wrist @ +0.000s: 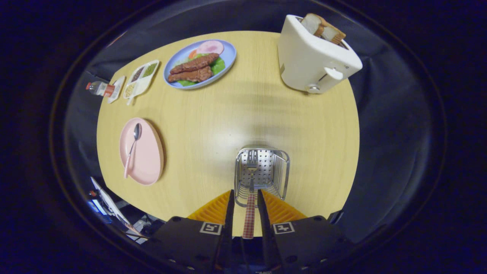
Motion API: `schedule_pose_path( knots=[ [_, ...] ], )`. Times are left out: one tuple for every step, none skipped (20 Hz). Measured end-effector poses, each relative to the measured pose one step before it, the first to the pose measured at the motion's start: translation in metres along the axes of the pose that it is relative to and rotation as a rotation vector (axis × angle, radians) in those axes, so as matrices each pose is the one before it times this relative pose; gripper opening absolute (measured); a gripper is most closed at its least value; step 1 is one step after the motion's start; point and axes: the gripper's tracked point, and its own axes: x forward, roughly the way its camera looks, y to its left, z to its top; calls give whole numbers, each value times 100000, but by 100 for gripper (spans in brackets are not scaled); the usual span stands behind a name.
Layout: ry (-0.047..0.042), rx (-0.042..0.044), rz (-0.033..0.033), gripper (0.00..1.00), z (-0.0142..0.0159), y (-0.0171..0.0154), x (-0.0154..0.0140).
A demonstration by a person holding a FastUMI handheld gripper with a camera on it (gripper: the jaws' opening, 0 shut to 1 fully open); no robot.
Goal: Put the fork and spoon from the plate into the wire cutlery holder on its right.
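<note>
Gripper view: the gripper [245,198] is seen with its fingers drawn close on the checked handle of the fork [250,198], which runs forward between them with its tines already inside the wire cutlery holder [262,173]. Both fingers appear to press on the handle, so the fork is judged to be held. The holder stands near the front edge of the tabletop [228,114], just ahead of the fingers.

The spoon [132,148] is left on the pink plate [141,152], which sits toward the front left corner, well apart from the holder. It lies lengthwise on the plate, bowl away from the gripper and checked handle toward it.

Both utensils are judged to be light, stiff and thin. The metal ends are likely slippery, while the patterned handles should give better purchase; the spoon is best taken across its handle, though it lies flat and low on the plate, so little room is left beneath it for a finger. The holder is light wire and could be nudged if the fork is pushed against its wall.

Along the far edge, a blue plate of food [200,64], a divided dish [140,78] and a small bottle [99,88] are ranged on the left; a white toaster [314,61] holding bread stands at the far right corner. Nothing lies between plate and holder.
</note>
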Motion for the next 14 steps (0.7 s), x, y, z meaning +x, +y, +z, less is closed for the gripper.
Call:
schedule_pose_path(
  knots=[
    [-3384,-265,530,40,-63,426,-690],
    [-3384,-462,856,45,-172,580,-808],
    [-4440,-347,1581,62,132,637,-806],
    [-4824,-272,1120,79,160,647,-681],
    [-4496,-769,-602,85,179,334,-630],
    [-5403,-79,25,92,406,475,-552],
    [-4847,132,-1078,94,454,472,-580],
    [-4932,684,-83,96,316,573,-515],
    [-5467,816,-602,96,447,732,-704],
    [-6189,1008,24,97,672,860,-650],
    [-7177,1639,27,97,813,1068,-464],
    [-6866,629,-151,97,922,1126,-799],
    [-4784,147,-647,97,480,1032,-220],
    [-3548,373,843,97,5,1417,-291]
  ],
)
